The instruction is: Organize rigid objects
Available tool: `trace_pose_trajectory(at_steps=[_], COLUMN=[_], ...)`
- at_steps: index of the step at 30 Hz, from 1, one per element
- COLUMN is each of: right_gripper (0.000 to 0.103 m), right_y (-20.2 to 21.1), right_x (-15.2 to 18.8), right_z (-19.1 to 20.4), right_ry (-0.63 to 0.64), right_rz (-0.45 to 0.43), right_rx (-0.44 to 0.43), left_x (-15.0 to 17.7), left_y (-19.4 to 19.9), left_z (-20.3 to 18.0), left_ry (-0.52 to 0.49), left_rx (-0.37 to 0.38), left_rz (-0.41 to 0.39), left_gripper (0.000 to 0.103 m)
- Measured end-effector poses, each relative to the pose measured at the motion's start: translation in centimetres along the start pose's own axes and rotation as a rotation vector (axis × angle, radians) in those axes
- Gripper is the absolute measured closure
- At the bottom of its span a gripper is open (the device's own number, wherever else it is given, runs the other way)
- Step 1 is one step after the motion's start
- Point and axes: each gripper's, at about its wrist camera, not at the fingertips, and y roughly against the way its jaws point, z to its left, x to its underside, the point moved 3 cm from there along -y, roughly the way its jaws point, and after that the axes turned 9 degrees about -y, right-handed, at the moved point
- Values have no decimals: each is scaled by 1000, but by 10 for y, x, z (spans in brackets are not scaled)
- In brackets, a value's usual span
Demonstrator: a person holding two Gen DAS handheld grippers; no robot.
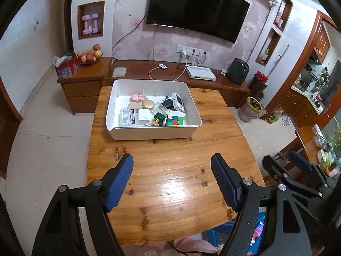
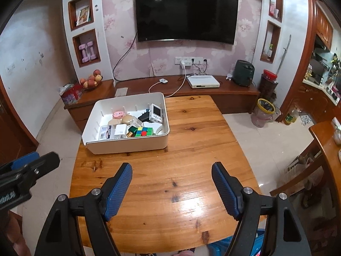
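Item: white bin, rectangular, on the far half of my desk, long axis running left to right across my view, near wall facing me.

Contents, all rigid, loosely heaped against the bin's near and right part:
- colour cube, near edge, toward the right;
- green block with gold cap, just left of the cube;
- white charger plug, left of that;
- flat blister pack, leftmost of the near row;
- small white device with a screen, behind, tilted;
- round gold tin and pink round piece, toward the back.
The back left of the bin is bare.

Bearing: from my left gripper the bin lies straight ahead, well apart. From my right gripper it lies ahead and off to the left. By that, I judge my left the better lined up for the near row; the cube sits about centred on it.

Condition of grippers: both spread wide, nothing between the pads, both hovering over bare desk near my edge. No loose item shows on the desk outside the bin.
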Motion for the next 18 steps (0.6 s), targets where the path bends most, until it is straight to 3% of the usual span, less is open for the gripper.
trace_pose_trajectory(at_steps=[7,18], right_gripper=[22,22], right_y=[16,7], right_x=[-9,-24], right_z=[-14,-29], right_ry=[40,75], right_rz=[-36,-9], right_rx=[-9,-58], left_x=[-4,-5], left_y=[3,-2], left_z=[-20,-31], left_ry=[3,50], left_rx=[-51,-104], left_rz=[10,43], left_gripper=[25,25])
